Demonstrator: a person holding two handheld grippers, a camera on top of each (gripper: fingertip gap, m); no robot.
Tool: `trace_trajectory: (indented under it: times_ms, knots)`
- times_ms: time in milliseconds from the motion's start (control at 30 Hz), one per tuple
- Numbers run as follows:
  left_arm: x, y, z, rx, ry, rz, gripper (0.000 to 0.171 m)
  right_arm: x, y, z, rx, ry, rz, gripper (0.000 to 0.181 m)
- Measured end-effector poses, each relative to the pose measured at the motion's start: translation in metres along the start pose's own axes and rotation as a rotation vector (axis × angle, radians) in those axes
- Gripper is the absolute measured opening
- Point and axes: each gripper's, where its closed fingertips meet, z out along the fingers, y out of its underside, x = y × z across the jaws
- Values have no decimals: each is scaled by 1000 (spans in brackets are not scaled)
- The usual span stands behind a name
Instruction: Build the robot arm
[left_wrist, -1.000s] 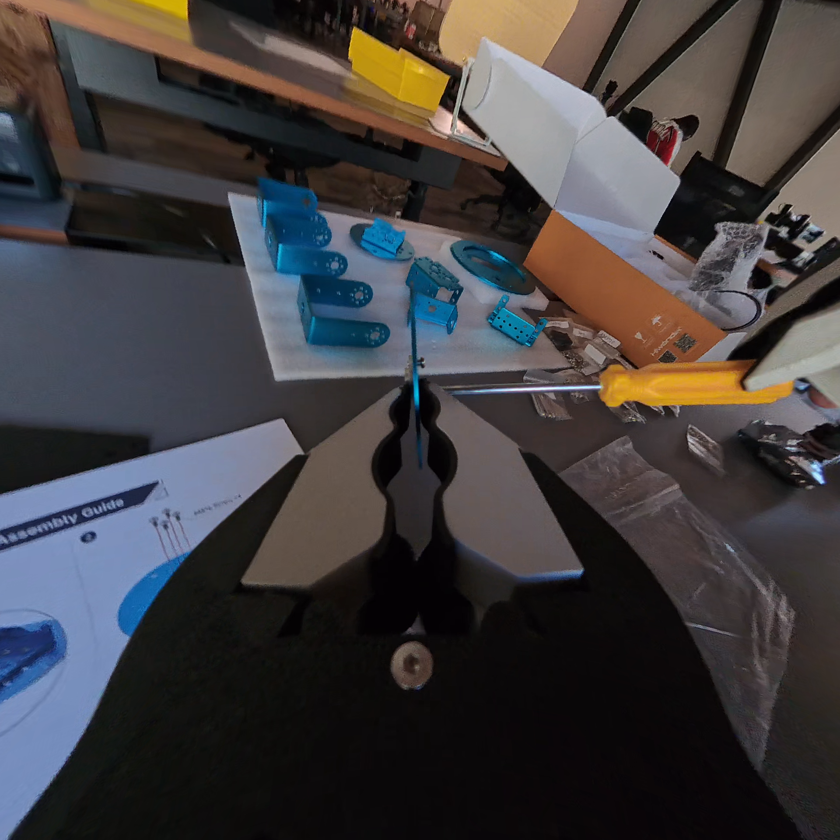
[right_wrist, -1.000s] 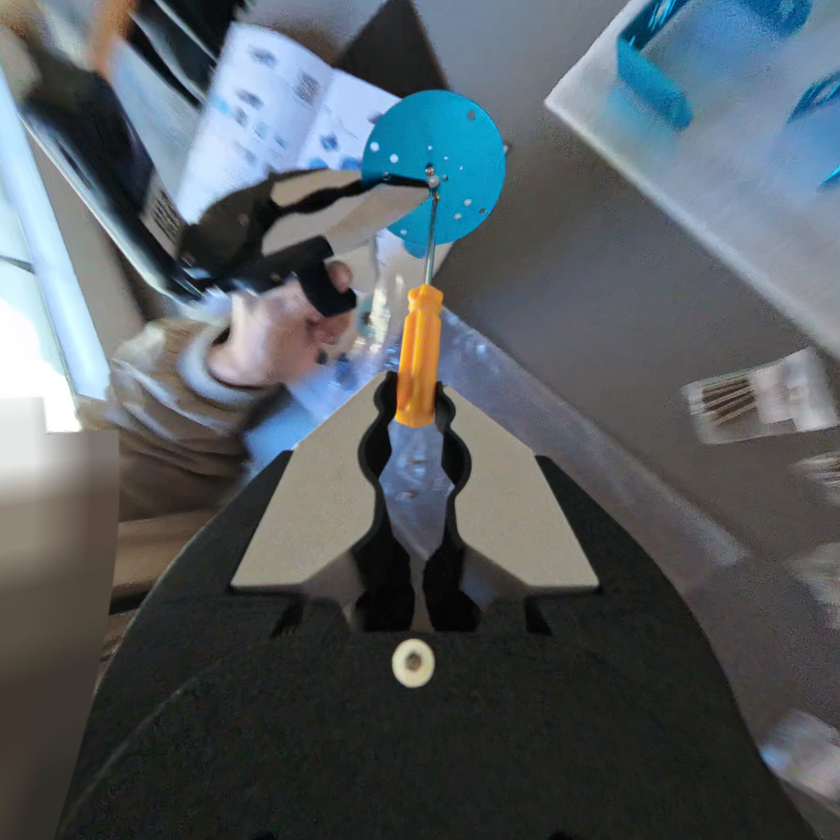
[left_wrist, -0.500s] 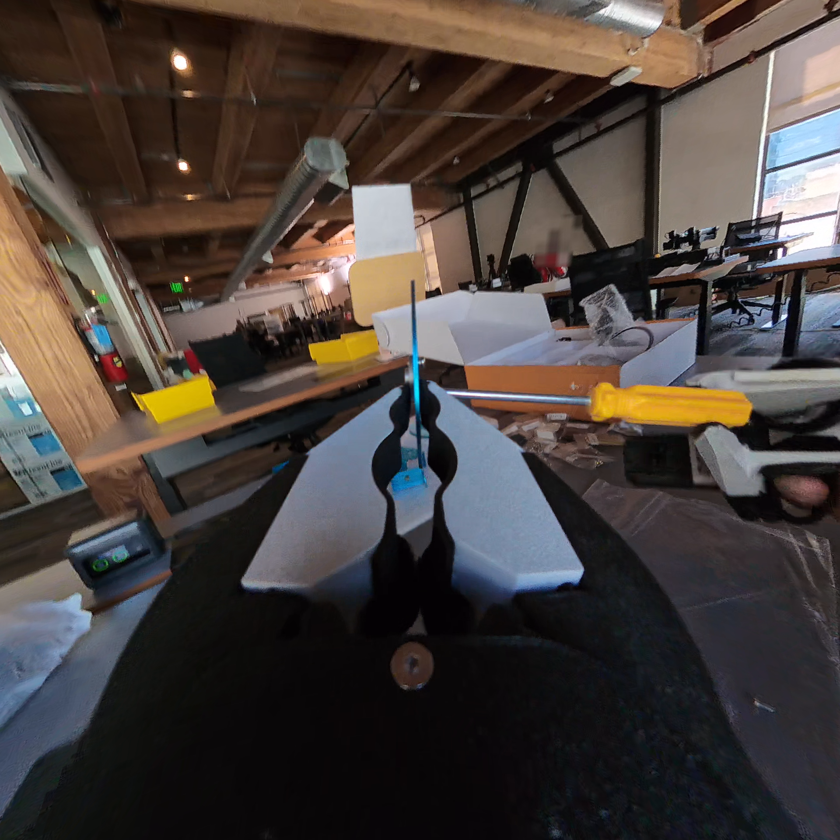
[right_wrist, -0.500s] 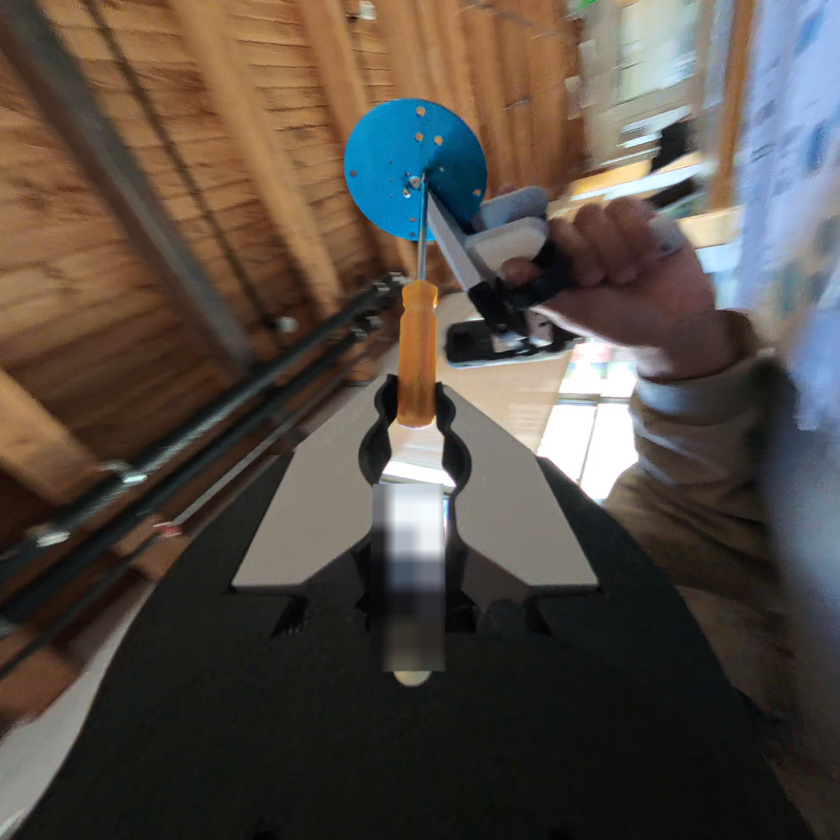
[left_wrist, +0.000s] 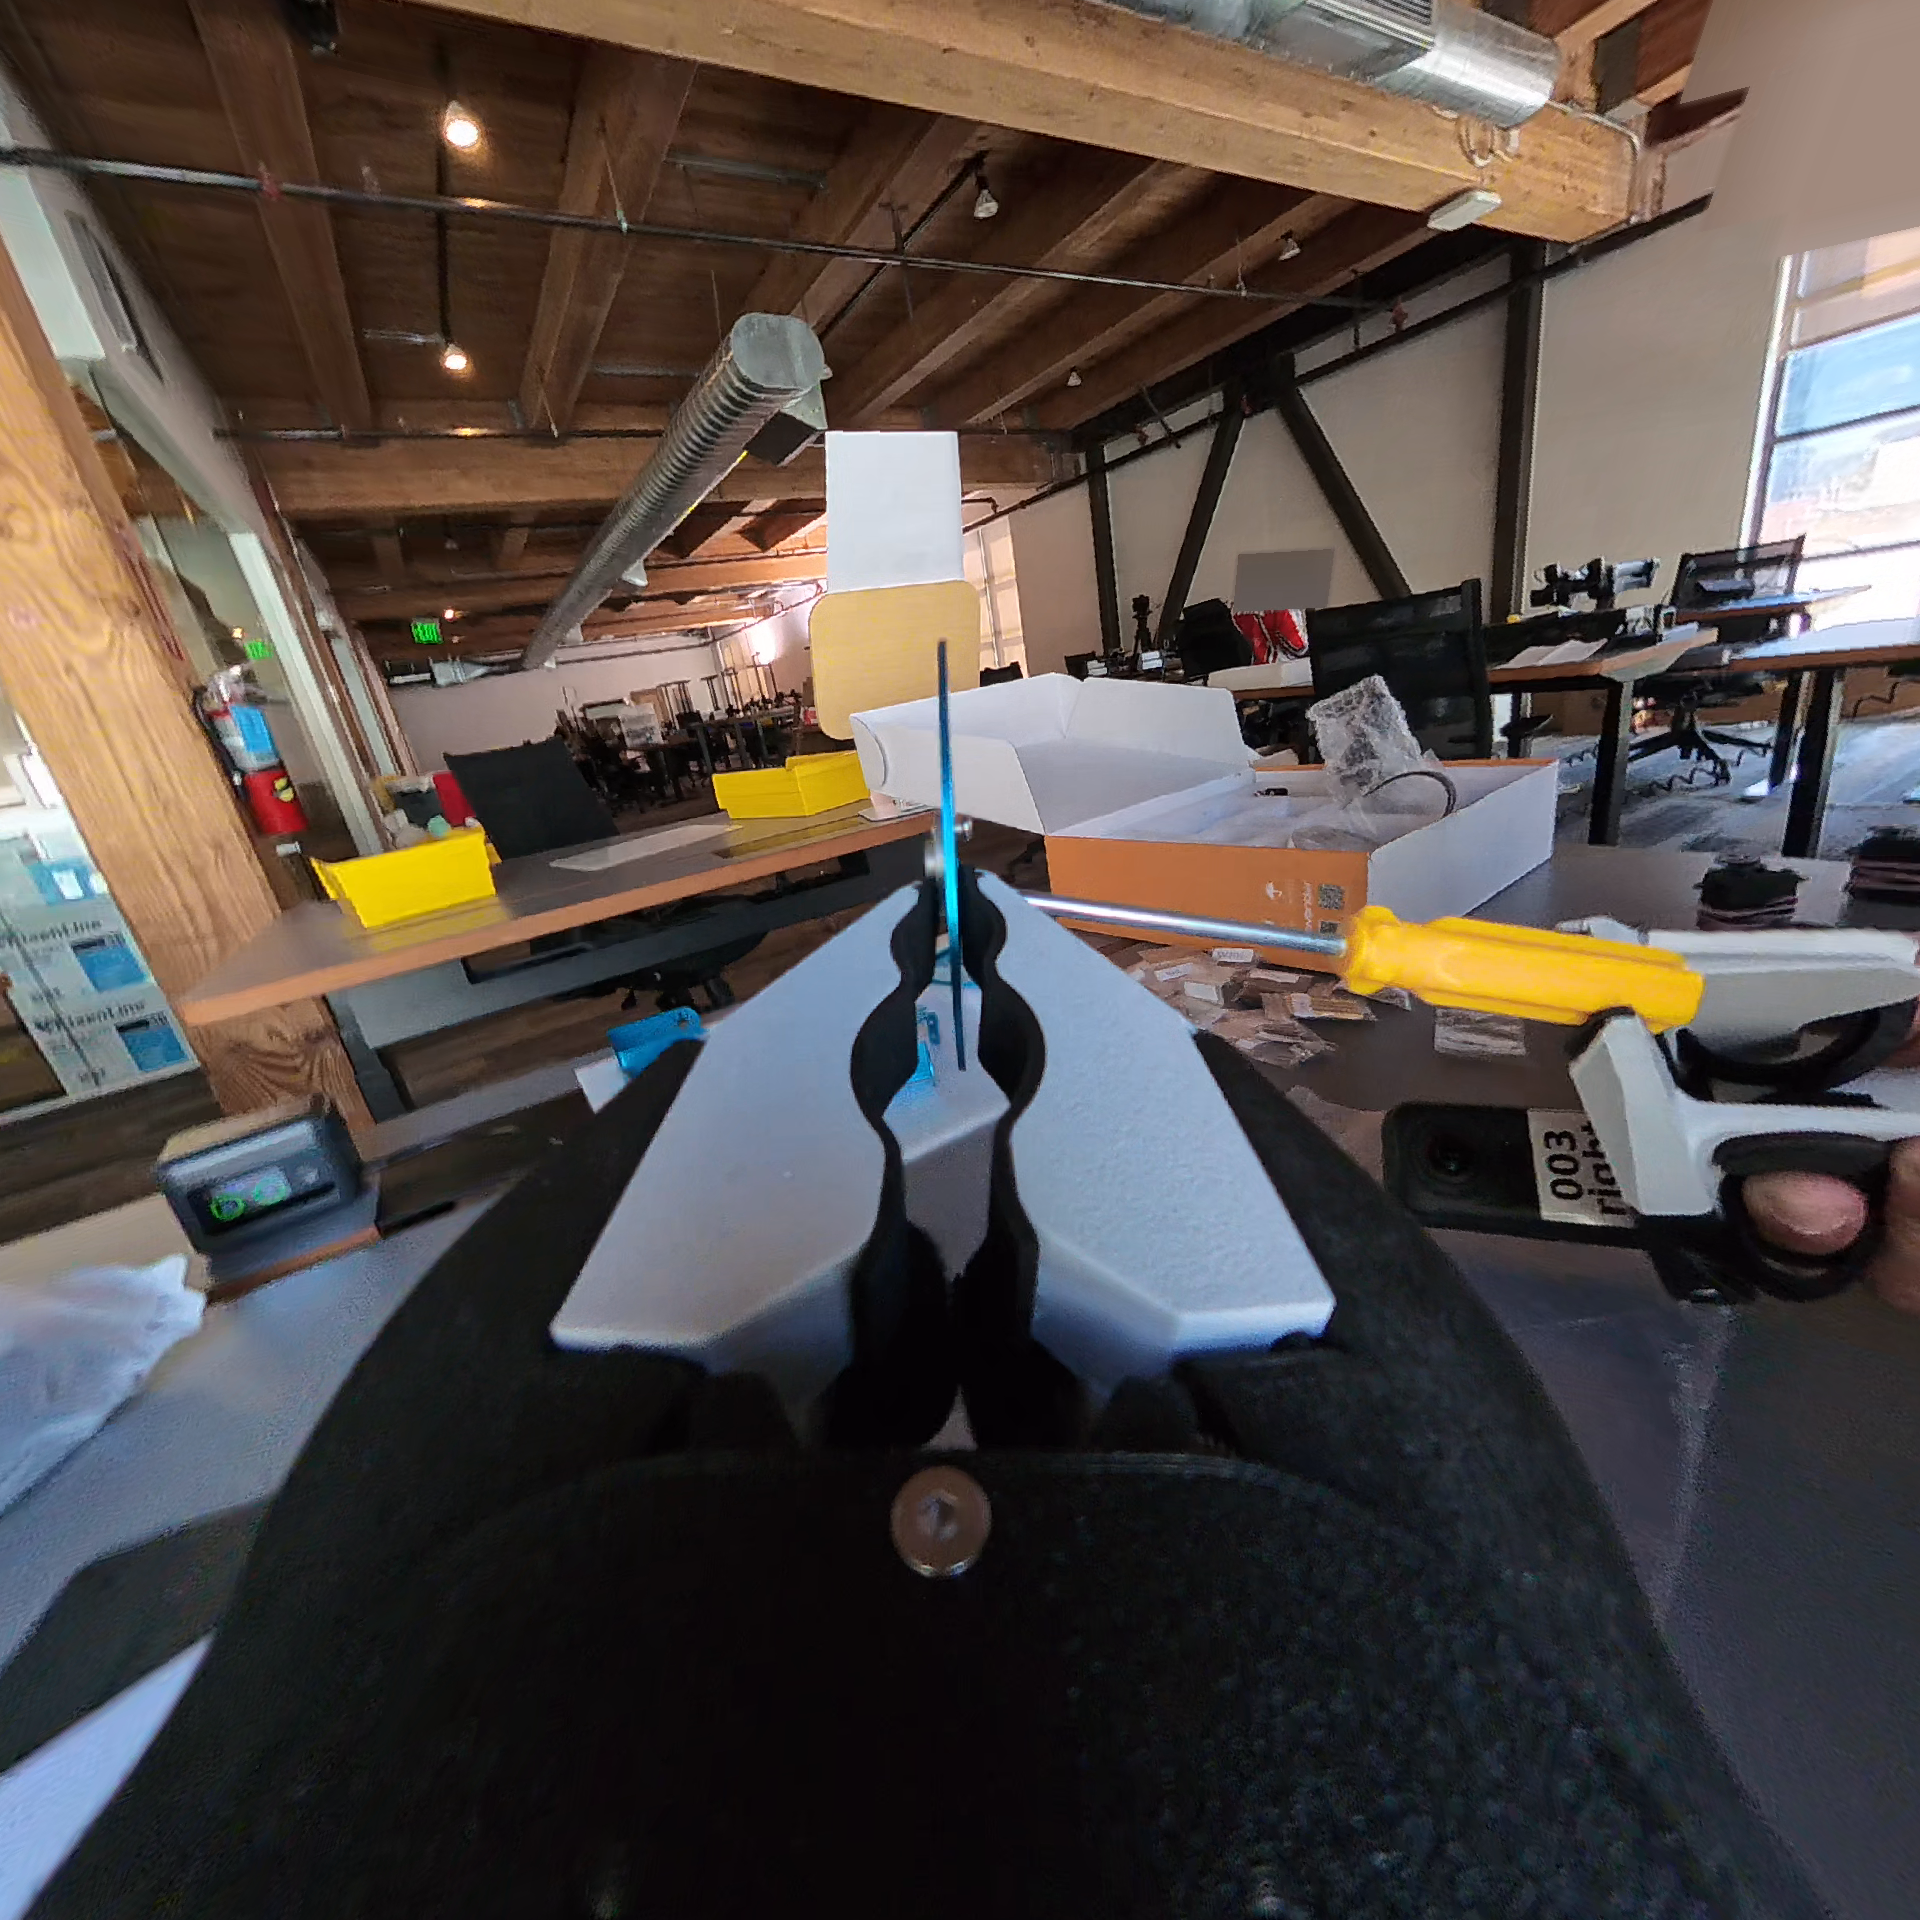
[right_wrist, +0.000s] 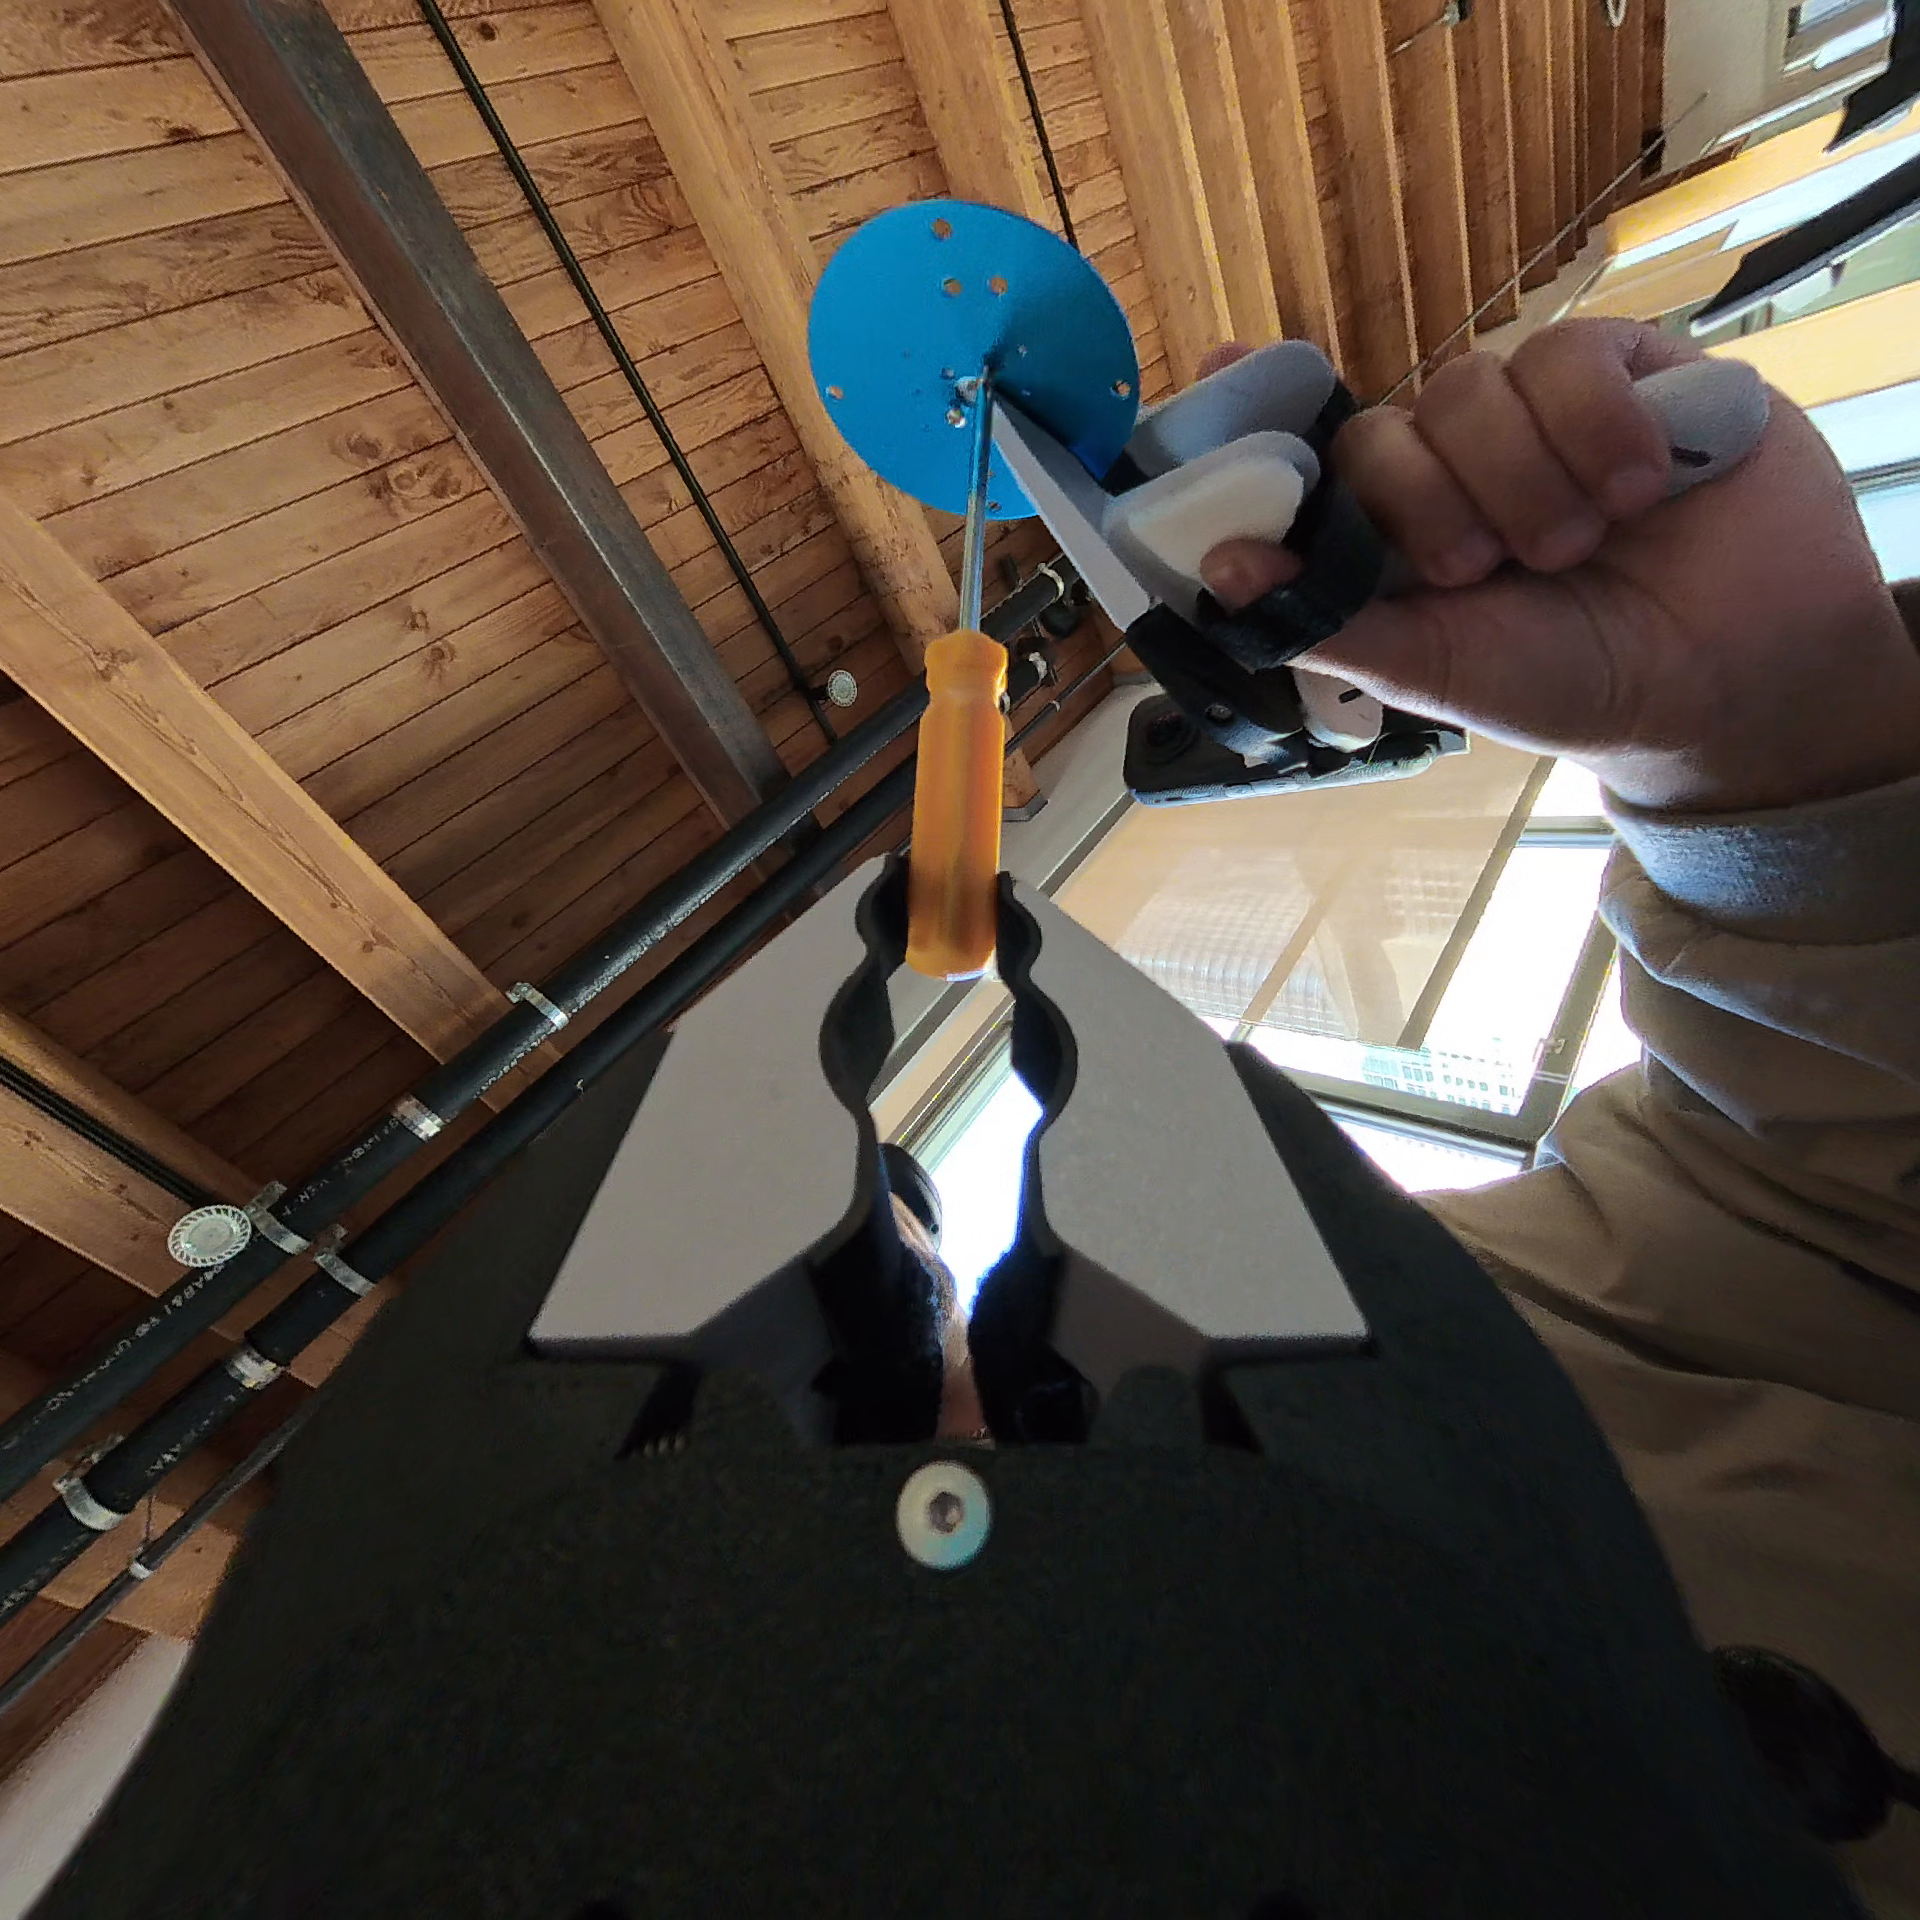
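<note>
Ahead of my left tool (left_wrist: 951, 909) and beyond its tips lies the dark grey counter (left_wrist: 1766, 1455), and on it, to the right of the tips, an open cardboard box with orange sides and a white lining (left_wrist: 1299, 831). Small clear packets of hardware (left_wrist: 1257, 1003) lie strewn just in front of that box.

My left tool is clamped on a thin round blue metal disc drilled with small holes (right_wrist: 971, 358); in the left wrist view I see it edge-on and upright, rising above the tips, its lower part between the jaws. My right tool (right_wrist: 951, 914) is clamped on the butt of a screwdriver with a yellow plastic handle and a steel shaft (right_wrist: 961, 790), which runs straight out from its tips.

The shaft's tip sits on a small silver screw (right_wrist: 966, 387) near the middle of the disc, so the driver appears seated on the fastener. I see a round silver piece on the disc's far face, left of my left tool's tips. How far the screw is driven I cannot tell. The other holes in the disc look empty.
</note>
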Motion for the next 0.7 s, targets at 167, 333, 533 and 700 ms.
trace_trajectory:
  times_ms: [167, 333, 533, 700]
  knots:
    - [8, 18, -29, -95, -122, -111, 4, 22, 7, -11, -35, 281, -149, 16]
    - [18, 50, -65, -217, -269, -273, 4, 38, -2, -30, -86, 655, -502, 15]
    - [14, 89, -83, -326, -406, -468, 4, 53, -19, -34, -131, 896, -810, 16]
    - [15, 96, -81, -376, -418, -501, 4, 57, -34, -35, -198, 1013, -1120, 15]
